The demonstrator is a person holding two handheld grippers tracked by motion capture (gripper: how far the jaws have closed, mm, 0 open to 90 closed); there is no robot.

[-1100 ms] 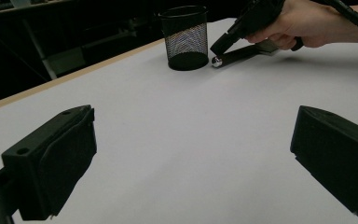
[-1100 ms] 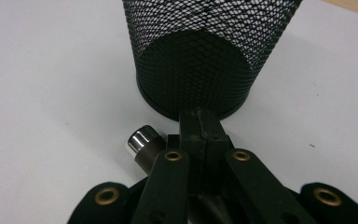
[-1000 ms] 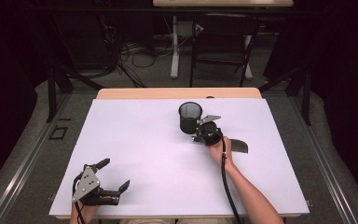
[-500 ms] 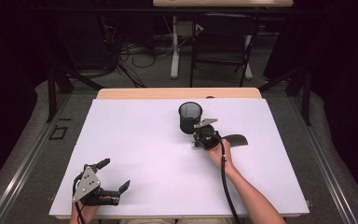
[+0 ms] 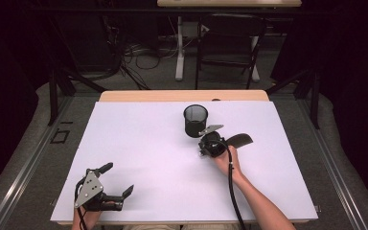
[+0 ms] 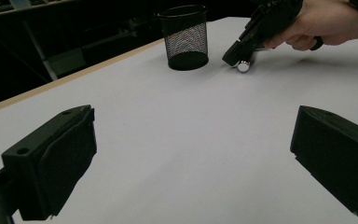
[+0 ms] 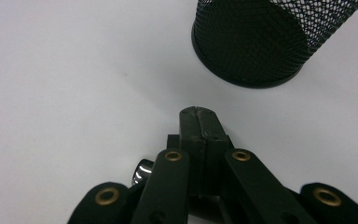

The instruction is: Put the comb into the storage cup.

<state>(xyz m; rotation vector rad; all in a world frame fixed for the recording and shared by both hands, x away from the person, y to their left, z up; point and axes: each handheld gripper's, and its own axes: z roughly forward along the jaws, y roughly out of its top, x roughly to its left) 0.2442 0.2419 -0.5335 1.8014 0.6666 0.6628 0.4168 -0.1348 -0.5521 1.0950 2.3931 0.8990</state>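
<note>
The right gripper (image 5: 205, 149) is low on the white table (image 5: 139, 143), just beside the mesh cup (image 5: 195, 120), with its jaws pressed together. A small shiny metal piece (image 6: 244, 66) shows at its tip; whether it is clamped, I cannot tell. If it should go in the cup, lift straight up first and clear the rim before releasing. The left gripper (image 5: 120, 179) rests well apart, jaws wide and empty.
</note>
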